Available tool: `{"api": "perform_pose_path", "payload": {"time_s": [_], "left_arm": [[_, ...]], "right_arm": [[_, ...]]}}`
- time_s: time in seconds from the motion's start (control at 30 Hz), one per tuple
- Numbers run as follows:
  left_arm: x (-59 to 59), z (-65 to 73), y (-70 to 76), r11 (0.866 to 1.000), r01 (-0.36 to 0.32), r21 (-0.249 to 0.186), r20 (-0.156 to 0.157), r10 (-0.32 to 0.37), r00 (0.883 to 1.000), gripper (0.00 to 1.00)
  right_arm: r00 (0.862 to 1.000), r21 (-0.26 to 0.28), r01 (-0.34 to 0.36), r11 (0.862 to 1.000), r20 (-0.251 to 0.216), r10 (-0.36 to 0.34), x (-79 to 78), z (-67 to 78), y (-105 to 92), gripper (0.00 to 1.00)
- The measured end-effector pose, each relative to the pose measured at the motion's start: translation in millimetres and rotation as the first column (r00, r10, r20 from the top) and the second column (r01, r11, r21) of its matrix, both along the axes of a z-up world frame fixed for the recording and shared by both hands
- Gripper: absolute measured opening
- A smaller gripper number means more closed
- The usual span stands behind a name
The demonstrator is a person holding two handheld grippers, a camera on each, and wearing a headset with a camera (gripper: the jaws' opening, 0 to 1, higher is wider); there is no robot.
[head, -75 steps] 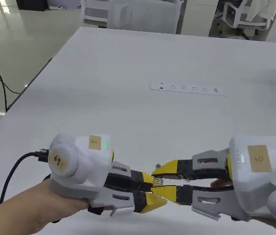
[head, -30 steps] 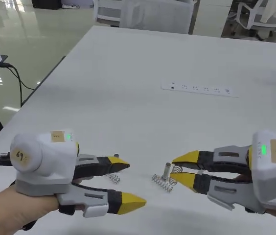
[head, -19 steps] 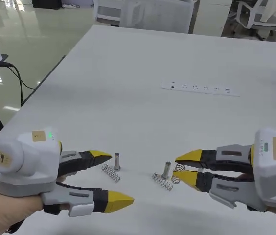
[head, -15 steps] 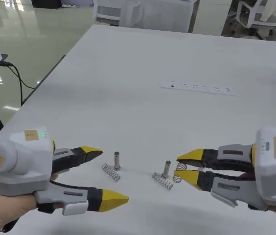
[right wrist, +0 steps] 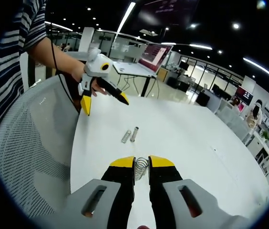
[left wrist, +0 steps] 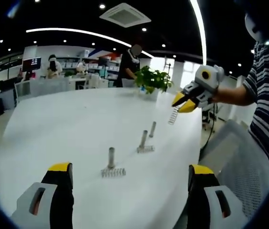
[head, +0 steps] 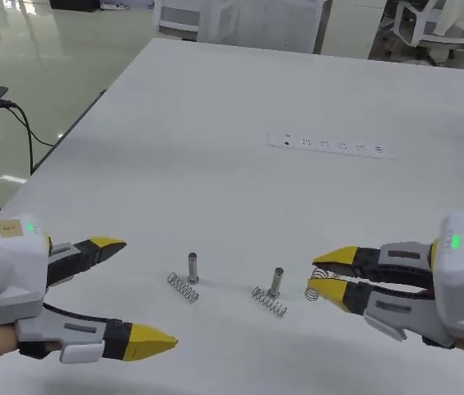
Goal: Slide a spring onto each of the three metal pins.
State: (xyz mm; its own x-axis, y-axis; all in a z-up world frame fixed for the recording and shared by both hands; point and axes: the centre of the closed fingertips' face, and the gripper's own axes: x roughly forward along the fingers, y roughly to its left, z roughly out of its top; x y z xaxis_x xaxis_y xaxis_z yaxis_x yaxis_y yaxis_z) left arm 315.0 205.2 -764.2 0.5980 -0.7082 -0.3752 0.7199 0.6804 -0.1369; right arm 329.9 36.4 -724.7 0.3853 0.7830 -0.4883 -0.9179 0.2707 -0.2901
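Two short metal pins (head: 192,265) (head: 277,280) stand upright on the white table (head: 240,189), each with a loose spring (head: 183,286) (head: 269,300) lying beside it. In the left gripper view a third pin (left wrist: 152,129) stands beyond the other two (left wrist: 111,156) (left wrist: 143,138). My right gripper (head: 332,272) is shut on another spring (head: 316,284), held just right of the nearer pin; the coil sits between its tips (right wrist: 141,168). My left gripper (head: 132,291) is open with nothing in it, well left of the pins.
A white power strip (head: 331,146) lies farther back on the table. The table's left edge (head: 59,144) drops to a floor with a cable. A mesh chair (right wrist: 25,157) is behind the person. A potted plant (left wrist: 153,81) and people stand in the distance.
My left gripper has let go, opened and drawn back to the left, uncovering the left pin and its spring. My right gripper has shifted a little right, still gripping its spring.
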Motion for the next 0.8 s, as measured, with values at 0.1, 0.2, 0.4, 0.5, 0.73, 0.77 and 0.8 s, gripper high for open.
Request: {"api": "perform_pose_path", "payload": {"time_s": [0.1, 0.2, 0.4, 0.5, 0.73, 0.77, 0.8], "left_arm": [[0.7, 0.7, 2.1, 1.000, -0.009, -0.002, 0.001, 0.009, 1.000, 0.98], [0.1, 1.1, 3.6, 1.000, -0.015, -0.003, 0.000, 0.015, 1.000, 0.98], [0.0, 1.7, 6.6, 0.999, -0.036, -0.008, 0.000, 0.036, 0.999, 0.98], [-0.8, 1.4, 6.7, 0.999, -0.038, -0.007, 0.001, 0.038, 0.999, 0.98], [-2.5, 2.0, 4.9, 0.999, -0.035, -0.009, -0.005, 0.035, 0.999, 0.98], [-2.5, 2.6, 4.6, 0.999, -0.036, -0.010, -0.005, 0.035, 0.999, 0.98], [-2.7, 4.3, 3.8, 0.999, -0.035, -0.016, -0.003, 0.035, 0.999, 0.98]], "right_arm": [[0.999, 0.011, 0.046, 0.999, -0.006, -0.046, 9.6, -1.0, -8.3, 0.07], [0.996, 0.024, 0.087, 0.996, -0.012, -0.087, 18.2, 0.0, -16.7, 0.07], [0.988, 0.052, 0.149, 0.987, -0.033, -0.148, 29.9, 0.9, -31.1, 0.07], [0.984, 0.056, 0.175, 0.983, -0.035, -0.174, 35.1, 0.1, -36.8, 0.07], [0.971, 0.076, 0.239, 0.968, -0.034, -0.237, 47.1, 0.2, -46.3, 0.07], [0.969, 0.077, 0.246, 0.966, -0.034, -0.244, 48.6, 0.2, -47.2, 0.07], [0.967, 0.079, 0.256, 0.963, -0.034, -0.254, 51.9, -0.1, -48.9, 0.07]]}}
